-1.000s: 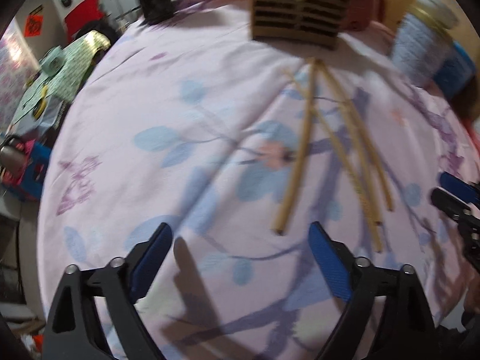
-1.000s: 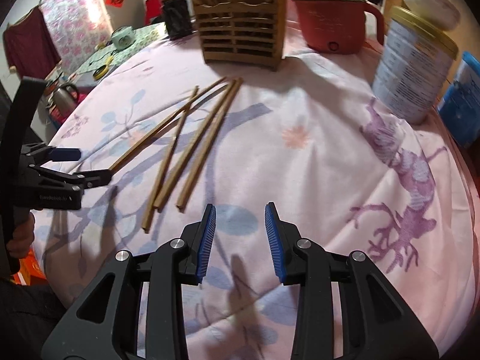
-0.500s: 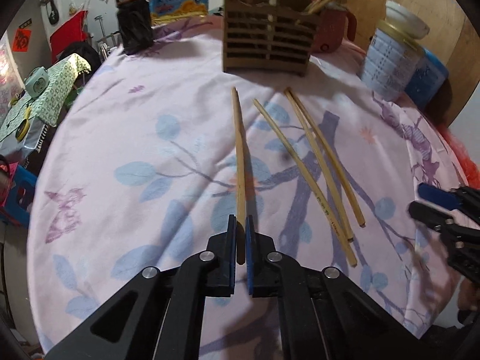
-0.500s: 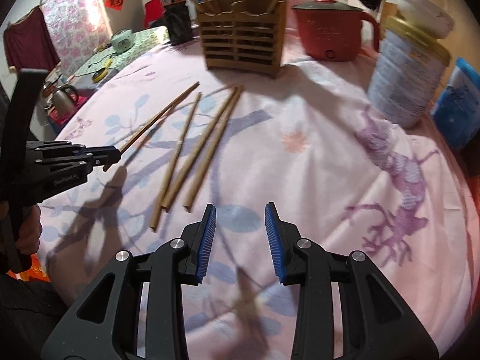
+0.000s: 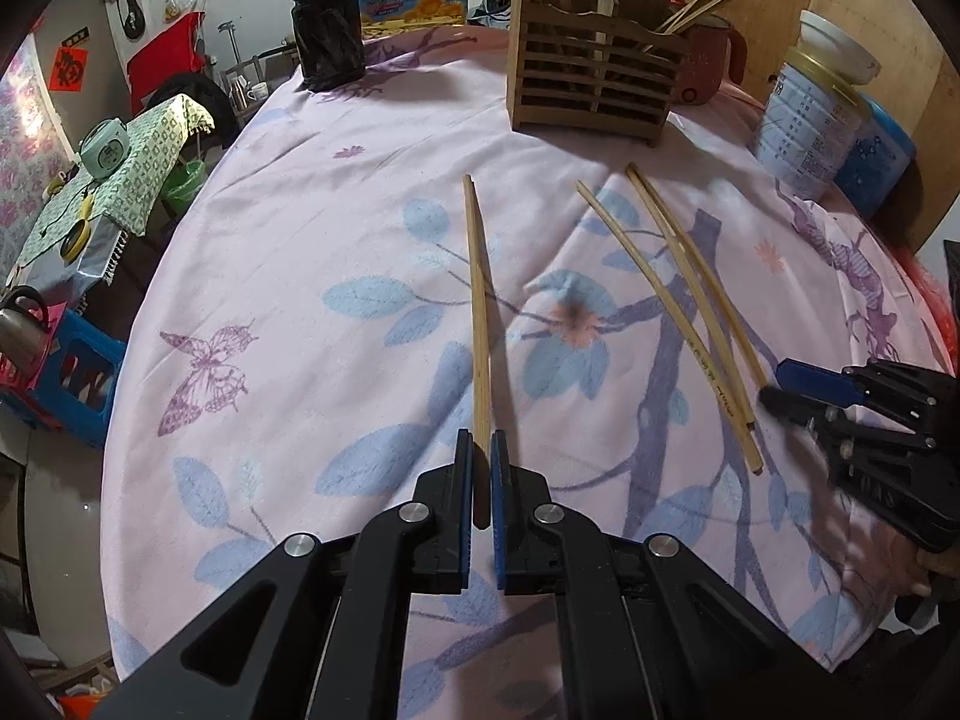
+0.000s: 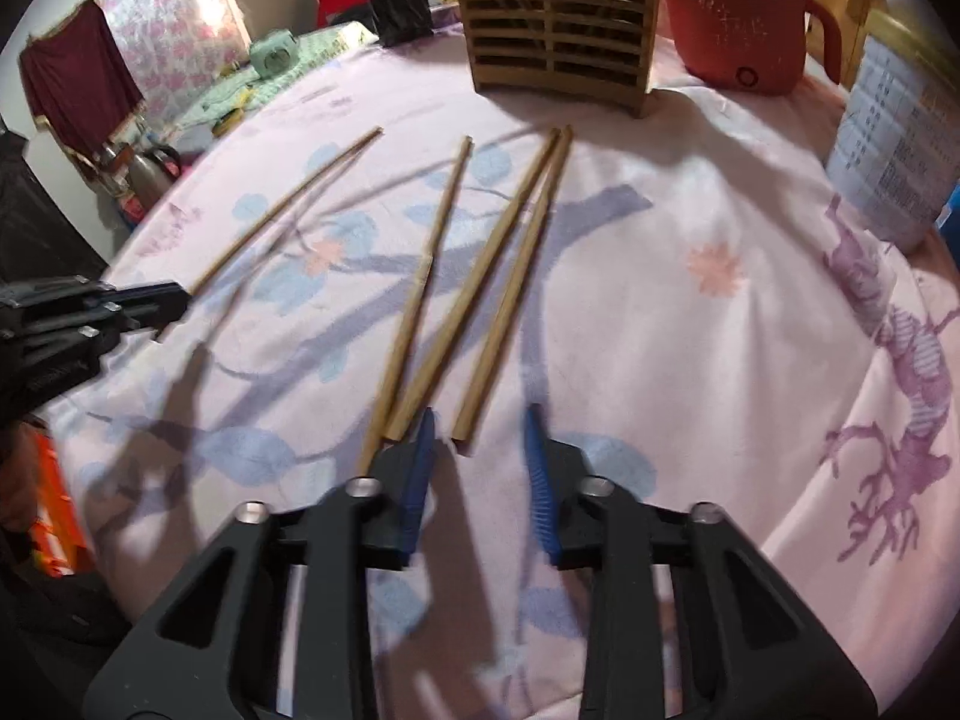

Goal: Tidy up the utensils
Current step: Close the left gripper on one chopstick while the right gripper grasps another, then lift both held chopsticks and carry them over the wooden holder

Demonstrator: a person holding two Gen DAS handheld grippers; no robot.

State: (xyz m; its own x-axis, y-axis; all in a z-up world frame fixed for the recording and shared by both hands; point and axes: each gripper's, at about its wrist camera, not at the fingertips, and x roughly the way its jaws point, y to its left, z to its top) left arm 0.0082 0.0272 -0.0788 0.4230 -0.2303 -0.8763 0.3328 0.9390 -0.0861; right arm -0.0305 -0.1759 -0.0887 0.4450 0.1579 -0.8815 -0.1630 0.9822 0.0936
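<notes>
Where the table's far edge runs, a slatted wooden holder (image 5: 588,90) is seen, and several sticks (image 5: 702,0) are stood in its compartments, leaning out over the top. Which compartment each is in cannot be told. Just beside the holder, toward the far right corner, a red pot (image 6: 738,30) is set with its lid on. A tall tin (image 5: 804,126) is placed at the right edge, capped by a white bowl (image 5: 840,54), with a blue box (image 5: 876,162) touching it on the outer side. A black jar (image 5: 330,42) is stood at the far left edge. What is in the pot, tin, box and jar cannot be seen.

One chopstick (image 5: 477,300) is clamped by its near end in the left gripper (image 5: 480,438), whose jaws are closed on it. The far tip is pointed toward the holder, just clear of the floral cloth (image 5: 300,228).

Three chopsticks (image 6: 480,282) are laid side by side on the cloth at mid-table, well apart from the holder, with nothing lying between them and it. The right gripper (image 6: 480,420) is held at their near ends. Its jaws are seen apart and closing, with the end of the rightmost chopstick between them, not pressed by the pads.
</notes>
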